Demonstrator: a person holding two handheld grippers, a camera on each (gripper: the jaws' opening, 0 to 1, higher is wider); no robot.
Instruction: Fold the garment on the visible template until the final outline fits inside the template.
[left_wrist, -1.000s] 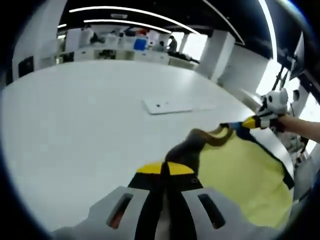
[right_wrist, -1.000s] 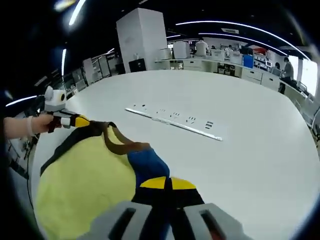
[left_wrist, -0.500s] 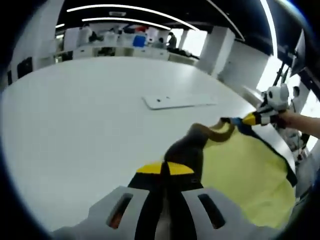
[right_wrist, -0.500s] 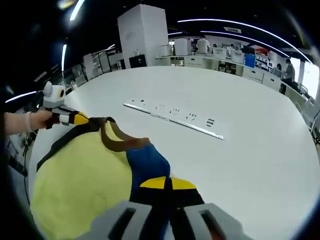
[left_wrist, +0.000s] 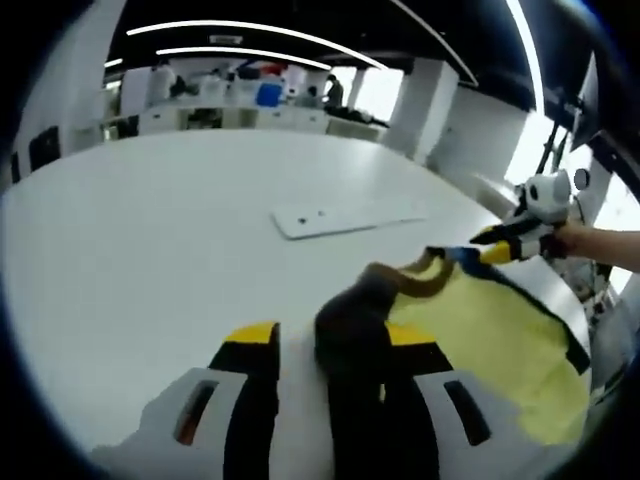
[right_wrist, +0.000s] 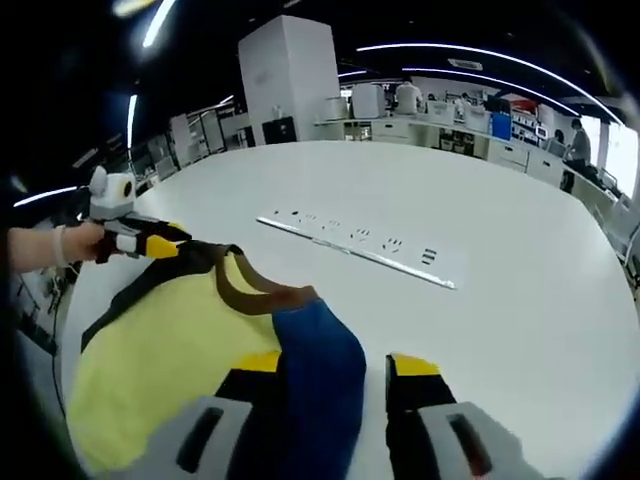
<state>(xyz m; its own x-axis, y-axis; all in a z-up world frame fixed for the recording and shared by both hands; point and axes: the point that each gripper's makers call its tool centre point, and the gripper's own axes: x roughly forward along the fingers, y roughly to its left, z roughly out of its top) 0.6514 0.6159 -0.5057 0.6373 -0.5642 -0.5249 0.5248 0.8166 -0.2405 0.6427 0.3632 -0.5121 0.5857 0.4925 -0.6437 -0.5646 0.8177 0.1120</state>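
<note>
A yellow garment (left_wrist: 490, 335) with dark trim lies on the white table (left_wrist: 150, 230). Its brown corner (left_wrist: 350, 325) lies loose between the spread jaws of my left gripper (left_wrist: 332, 340), which is open. In the right gripper view the same yellow garment (right_wrist: 160, 340) shows a blue sleeve (right_wrist: 320, 365), which rests between the spread jaws of my open right gripper (right_wrist: 335, 368). At the garment's far corner each view shows the other gripper in a hand: the right gripper (left_wrist: 500, 245) and the left gripper (right_wrist: 145, 240).
A flat white strip (right_wrist: 355, 250) with small dark marks lies on the table beyond the garment, also seen as a white panel (left_wrist: 340, 213). The table edge (left_wrist: 545, 285) curves close past the garment. Desks, a white pillar (right_wrist: 285, 75) and people stand far behind.
Both grippers went from shut on the garment's corners to open. The cloth now lies slack between the jaws and has sunk toward the table.
</note>
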